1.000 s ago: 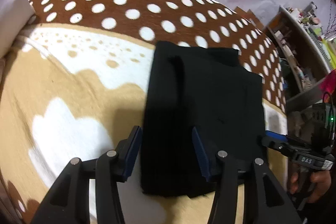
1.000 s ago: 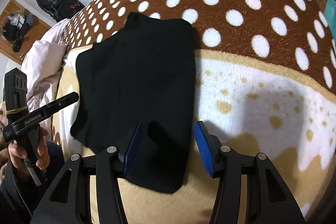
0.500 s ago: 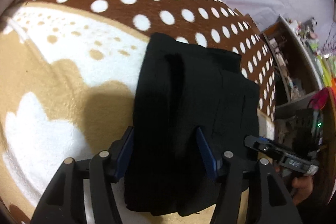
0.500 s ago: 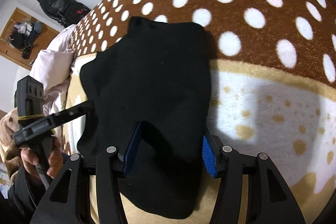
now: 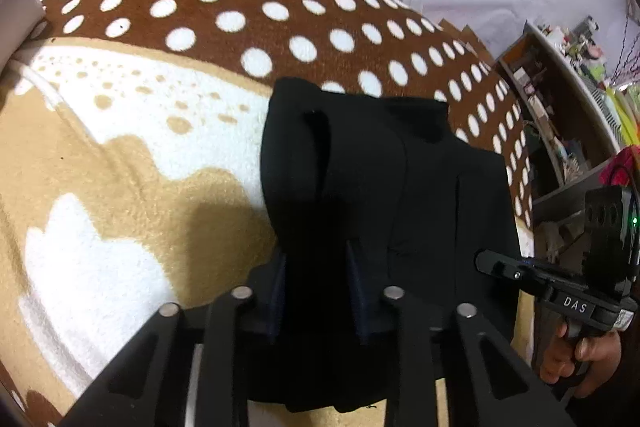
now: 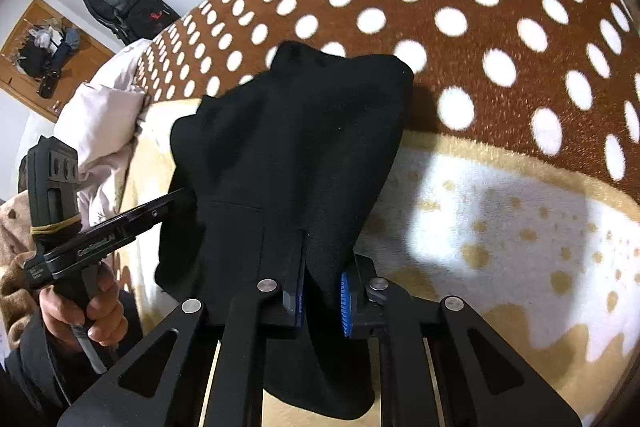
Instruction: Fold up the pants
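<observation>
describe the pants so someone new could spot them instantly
Start at the bed blanket, brown with white dots at the far end, tan and white nearer. The pants lie on it as a folded slab, near edge between both grippers' closing fingers. They are the only plain black cloth on the blanket.

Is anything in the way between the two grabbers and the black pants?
No, nothing visible. The left gripper and right gripper are both closing with the near edge of the black pants already bunched between their pads, on the spotted blanket.

Brown white-dotted blanket (image 5: pixel 224 39), cluttered shelf (image 5: pixel 560 107), black backpack (image 6: pixel 120 3), pale pillow (image 6: pixel 104 115).
</observation>
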### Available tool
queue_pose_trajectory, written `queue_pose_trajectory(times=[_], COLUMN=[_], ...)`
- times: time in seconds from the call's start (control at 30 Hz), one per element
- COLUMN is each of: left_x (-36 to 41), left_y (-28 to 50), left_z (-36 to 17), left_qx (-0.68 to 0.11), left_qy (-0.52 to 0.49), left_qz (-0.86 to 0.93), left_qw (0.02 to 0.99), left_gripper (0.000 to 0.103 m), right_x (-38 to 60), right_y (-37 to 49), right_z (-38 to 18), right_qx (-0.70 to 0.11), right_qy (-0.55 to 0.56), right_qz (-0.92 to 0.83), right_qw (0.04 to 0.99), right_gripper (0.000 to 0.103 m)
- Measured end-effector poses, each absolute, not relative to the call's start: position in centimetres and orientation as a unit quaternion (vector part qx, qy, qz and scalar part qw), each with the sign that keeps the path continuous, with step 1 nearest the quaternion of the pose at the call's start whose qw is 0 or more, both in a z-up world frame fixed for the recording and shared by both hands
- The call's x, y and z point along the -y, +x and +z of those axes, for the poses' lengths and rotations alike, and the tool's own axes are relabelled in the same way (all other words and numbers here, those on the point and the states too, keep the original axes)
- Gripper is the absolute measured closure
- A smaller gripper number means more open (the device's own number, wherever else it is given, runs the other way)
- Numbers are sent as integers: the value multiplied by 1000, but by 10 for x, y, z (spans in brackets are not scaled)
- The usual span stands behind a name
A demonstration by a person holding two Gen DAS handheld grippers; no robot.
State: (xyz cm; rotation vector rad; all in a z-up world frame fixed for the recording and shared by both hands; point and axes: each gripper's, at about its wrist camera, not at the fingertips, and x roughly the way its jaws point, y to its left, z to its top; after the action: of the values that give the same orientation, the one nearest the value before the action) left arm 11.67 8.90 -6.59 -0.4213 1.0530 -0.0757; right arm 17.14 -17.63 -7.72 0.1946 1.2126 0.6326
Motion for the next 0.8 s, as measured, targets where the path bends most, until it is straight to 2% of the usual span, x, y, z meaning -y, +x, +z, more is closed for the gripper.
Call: queue_pose_trajectory(times=[0.2,0.53,0.63,0.8], left_x=[-86,-117,-139,-183], left_y=[109,109,119,132], left_z=[-43,12,21,17], left_qx=[-475,-426,-423,-426], left_qy=[-199,-202,-192,-188], left_qz=[-46,-28,-12,28], left_qw=[856,881,886,884], left_gripper=[87,90,90,99], right_x=[167,142,119,74], right_y=[159,166,179,198], right_z=[-45,-3,-1,-26], right_qx=[-533,-500,-497,-517], right_qy=[72,88,99,93], right_qz=[316,347,357,363], right_qw=[781,789,785,769], right_gripper=[90,90,90,90])
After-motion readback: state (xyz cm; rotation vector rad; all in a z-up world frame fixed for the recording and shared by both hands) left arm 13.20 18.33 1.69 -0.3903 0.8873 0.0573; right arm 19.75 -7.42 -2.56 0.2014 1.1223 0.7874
